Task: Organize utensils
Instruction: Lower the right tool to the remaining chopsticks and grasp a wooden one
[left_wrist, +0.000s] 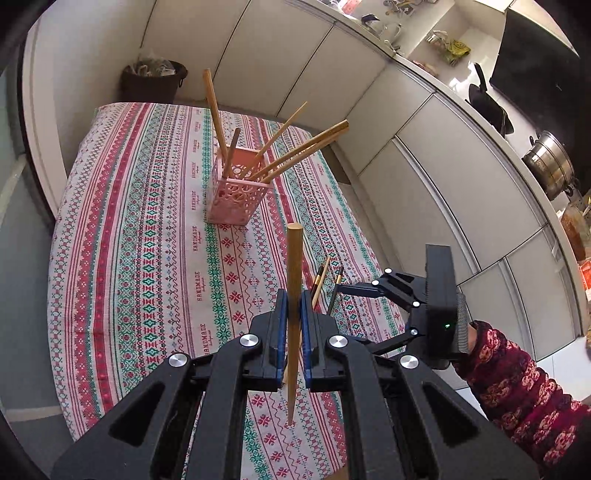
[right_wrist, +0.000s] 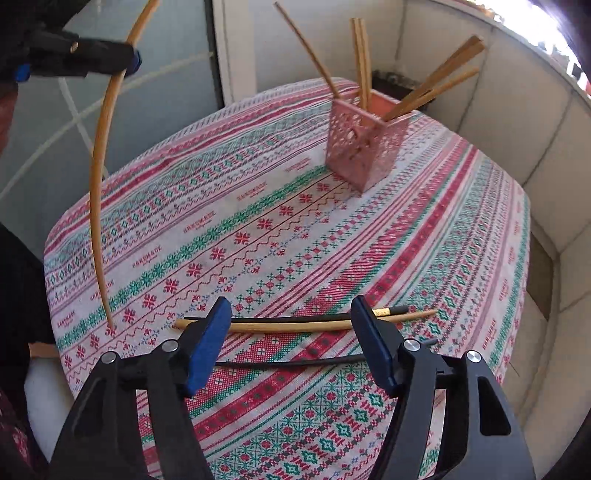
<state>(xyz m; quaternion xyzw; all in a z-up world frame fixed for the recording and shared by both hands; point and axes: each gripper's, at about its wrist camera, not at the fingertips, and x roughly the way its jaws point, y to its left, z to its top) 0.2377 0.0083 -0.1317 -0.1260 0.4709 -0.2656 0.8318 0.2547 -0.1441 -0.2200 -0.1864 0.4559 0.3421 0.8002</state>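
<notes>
Here the left gripper (left_wrist: 294, 325) clamps a wooden chopstick (left_wrist: 294, 280).

Dark waste bin (left_wrist: 153, 83) at far end of patterned tablecloth (left_wrist: 147, 258). Steel pot (left_wrist: 552, 164) and black pan (left_wrist: 487, 101) on kitchen counter (left_wrist: 458, 79).

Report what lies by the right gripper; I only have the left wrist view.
Observer: Three sticks lie flat on the cloth: a bamboo stick, a gold-banded black stick and a second black stick.
Operator: Give the jaw state.
Observer: The right gripper is open, pinching nothing.
Operator: Say which stick sits deepest between its fingers.
Observer: The second black stick; it lies apart from the other two, which lie side by side.
</notes>
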